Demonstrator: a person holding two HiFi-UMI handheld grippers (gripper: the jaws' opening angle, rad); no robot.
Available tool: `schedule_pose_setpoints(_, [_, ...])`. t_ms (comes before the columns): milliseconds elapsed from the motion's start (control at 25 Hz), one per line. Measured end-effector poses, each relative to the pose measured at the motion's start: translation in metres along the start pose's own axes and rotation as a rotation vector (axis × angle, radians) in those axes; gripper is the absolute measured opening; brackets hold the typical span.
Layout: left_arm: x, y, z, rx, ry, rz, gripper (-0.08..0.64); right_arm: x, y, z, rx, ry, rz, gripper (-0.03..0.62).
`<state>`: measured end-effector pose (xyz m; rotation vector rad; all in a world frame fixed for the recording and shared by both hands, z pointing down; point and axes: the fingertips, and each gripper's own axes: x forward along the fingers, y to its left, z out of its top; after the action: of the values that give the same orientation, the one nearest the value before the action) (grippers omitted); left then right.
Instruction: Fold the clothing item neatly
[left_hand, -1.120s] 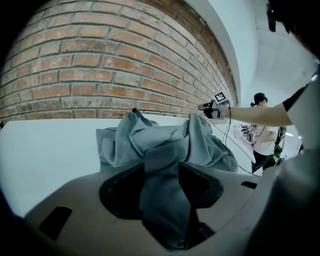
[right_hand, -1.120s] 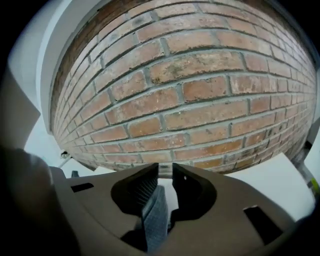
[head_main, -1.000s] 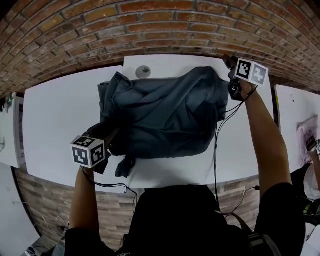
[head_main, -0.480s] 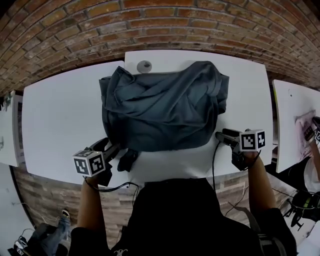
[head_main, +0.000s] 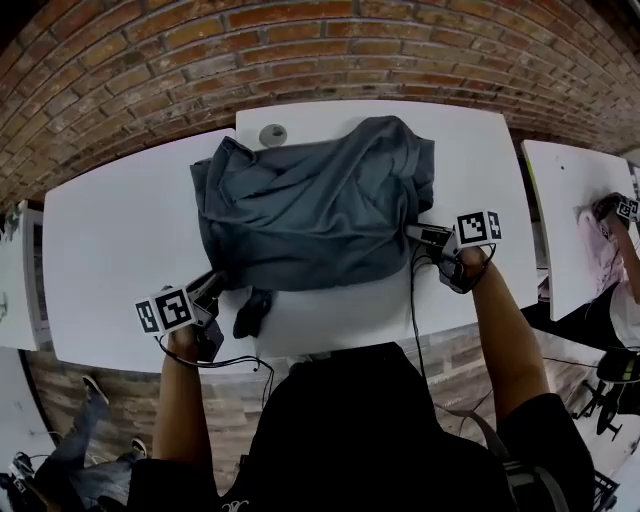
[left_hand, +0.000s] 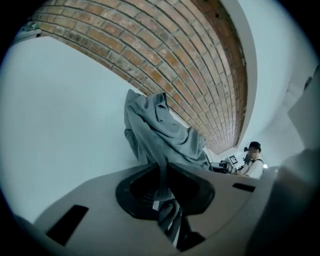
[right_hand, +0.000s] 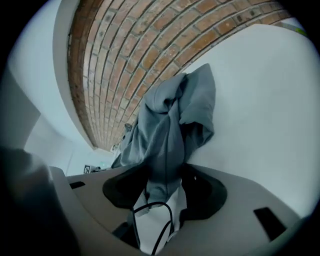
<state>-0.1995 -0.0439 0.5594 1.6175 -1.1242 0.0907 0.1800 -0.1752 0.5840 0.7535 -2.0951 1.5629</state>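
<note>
A grey-blue garment (head_main: 310, 215) lies crumpled across the middle white table (head_main: 470, 150). One dark end (head_main: 250, 312) of it trails toward the front edge. My left gripper (head_main: 213, 287) is at the garment's near left corner. Its jaws have just been closing, and in the left gripper view a strip of the fabric (left_hand: 160, 130) is pinched in the left gripper (left_hand: 162, 187). My right gripper (head_main: 418, 235) is at the near right edge. Its jaws have just opened wide, and the cloth (right_hand: 170, 125) lies loose in the right gripper (right_hand: 162, 192).
A small round grey object (head_main: 273, 135) sits at the back of the table by the brick wall (head_main: 300, 50). Black cables (head_main: 412, 300) hang from both grippers. White tables adjoin at the left (head_main: 100, 250) and right (head_main: 565, 220), and another person (left_hand: 252, 160) works at the right one.
The right gripper swung from the garment's far right corner down to its near right edge. The left gripper stayed at the near left corner and closed on the fabric.
</note>
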Motion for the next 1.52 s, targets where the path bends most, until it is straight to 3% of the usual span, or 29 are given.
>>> schedule_pose_setpoints(40, [-0.002,-0.003,0.001,0.002,0.000,-0.021,0.046,0.001,0.002,-0.002,-0.027,0.006,-0.003,0.214])
schedule_pose_setpoints(120, [-0.004,-0.007,0.001,0.007,0.007,-0.050,0.042,-0.003,0.006,-0.003,-0.088,0.000,-0.025,0.056])
schedule_pose_setpoints(160, [-0.005,-0.009,0.002,0.011,0.011,-0.061,0.040,-0.008,0.009,-0.004,-0.114,-0.010,-0.025,0.043])
schedule_pose_setpoints(360, [-0.024,-0.018,0.013,0.074,0.007,-0.104,0.037,-0.053,0.039,-0.005,-0.234,-0.068,0.066,0.040])
schedule_pose_setpoints(480, [-0.041,-0.026,0.012,0.156,0.018,-0.106,0.035,-0.091,0.061,-0.014,-0.248,-0.129,0.176,0.040])
schedule_pose_setpoints(560, [-0.052,-0.032,-0.001,0.210,0.039,-0.115,0.035,-0.107,0.060,-0.031,-0.226,-0.139,0.198,0.040])
schedule_pose_setpoints(680, [-0.056,-0.031,-0.038,0.256,0.113,-0.134,0.035,-0.114,0.039,-0.065,-0.162,-0.122,0.178,0.040])
schedule_pose_setpoints(800, [-0.051,-0.018,-0.074,0.264,0.188,-0.101,0.035,-0.109,0.017,-0.093,-0.142,-0.080,0.107,0.040])
schedule_pose_setpoints(960, [-0.045,-0.007,-0.100,0.271,0.205,-0.063,0.037,-0.109,0.003,-0.105,-0.157,-0.050,0.039,0.041])
schedule_pose_setpoints(1120, [-0.061,0.000,-0.087,0.279,0.163,-0.037,0.147,-0.117,0.015,-0.096,-0.220,-0.028,0.043,0.079])
schedule_pose_setpoints(1360, [-0.081,0.009,-0.033,0.200,0.022,-0.041,0.166,-0.110,0.012,-0.078,-0.286,0.032,-0.012,0.095])
schedule_pose_setpoints(1440, [-0.064,0.014,-0.028,0.194,0.047,-0.015,0.166,-0.102,0.015,-0.074,-0.285,0.034,-0.002,0.095])
schedule_pose_setpoints(1520, [-0.042,0.028,-0.032,0.188,0.110,0.065,0.166,-0.093,0.014,-0.071,-0.274,0.038,-0.003,0.095])
